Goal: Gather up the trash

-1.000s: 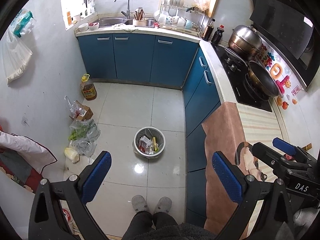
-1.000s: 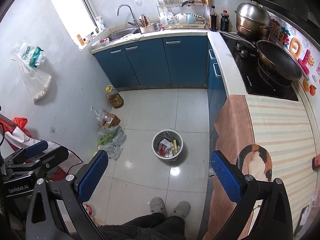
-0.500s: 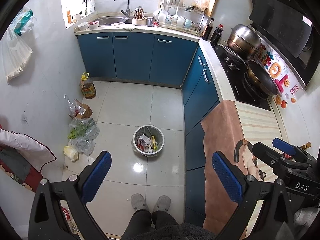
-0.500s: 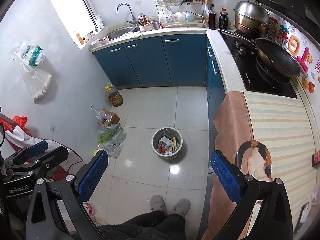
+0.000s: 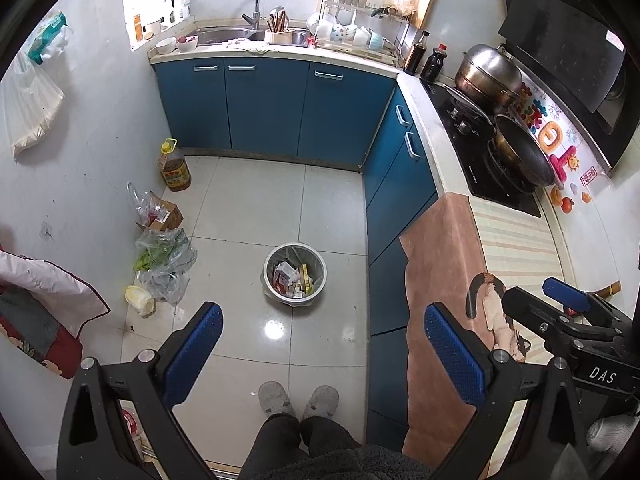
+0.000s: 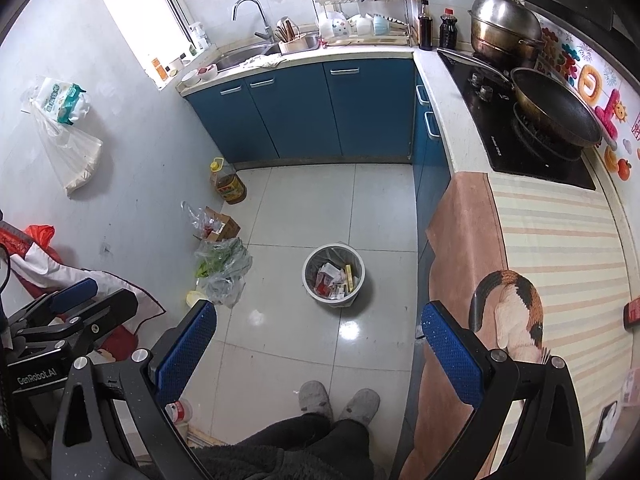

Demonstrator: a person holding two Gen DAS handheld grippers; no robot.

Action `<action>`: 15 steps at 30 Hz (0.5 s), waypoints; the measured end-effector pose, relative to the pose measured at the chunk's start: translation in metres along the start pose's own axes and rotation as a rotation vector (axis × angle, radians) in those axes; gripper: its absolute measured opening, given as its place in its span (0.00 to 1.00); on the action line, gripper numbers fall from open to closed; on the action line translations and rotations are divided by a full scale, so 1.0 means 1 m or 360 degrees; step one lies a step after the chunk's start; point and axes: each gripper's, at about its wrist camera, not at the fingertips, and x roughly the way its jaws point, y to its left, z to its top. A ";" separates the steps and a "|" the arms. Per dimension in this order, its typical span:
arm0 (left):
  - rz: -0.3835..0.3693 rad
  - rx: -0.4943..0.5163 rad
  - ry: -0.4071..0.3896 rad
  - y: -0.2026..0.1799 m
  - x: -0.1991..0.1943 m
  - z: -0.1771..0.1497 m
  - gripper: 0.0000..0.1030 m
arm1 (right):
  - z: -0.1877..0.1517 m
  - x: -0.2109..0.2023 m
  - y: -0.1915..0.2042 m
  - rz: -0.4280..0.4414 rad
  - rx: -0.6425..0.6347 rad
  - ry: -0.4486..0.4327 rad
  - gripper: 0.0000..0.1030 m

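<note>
A round grey trash bin (image 5: 295, 273) stands on the tiled floor, holding several wrappers and boxes; it also shows in the right wrist view (image 6: 333, 275). My left gripper (image 5: 320, 344) is open and empty, held high above the floor and nearer to me than the bin. My right gripper (image 6: 316, 344) is open and empty too, high above the floor beside the counter. Each gripper shows in the other's view: the right one (image 5: 568, 312) over the counter mat, the left one (image 6: 76, 308) at the left.
Plastic bags of greens (image 5: 164, 256), a cardboard box (image 5: 162, 214) and an oil bottle (image 5: 174, 166) lie along the left wall. Blue cabinets (image 5: 272, 108) line the back and right. The counter carries a striped mat (image 6: 560, 264), a stove with wok (image 6: 556, 114). My slippered feet (image 5: 298, 398) are below.
Both views have drifted slightly back and up; the bin sits a little higher in the frames. Both grippers stay open and empty.
</note>
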 end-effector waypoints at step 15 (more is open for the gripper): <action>0.0003 0.0001 0.0002 -0.002 0.001 -0.001 1.00 | -0.001 0.000 -0.002 -0.0001 0.0014 0.0000 1.00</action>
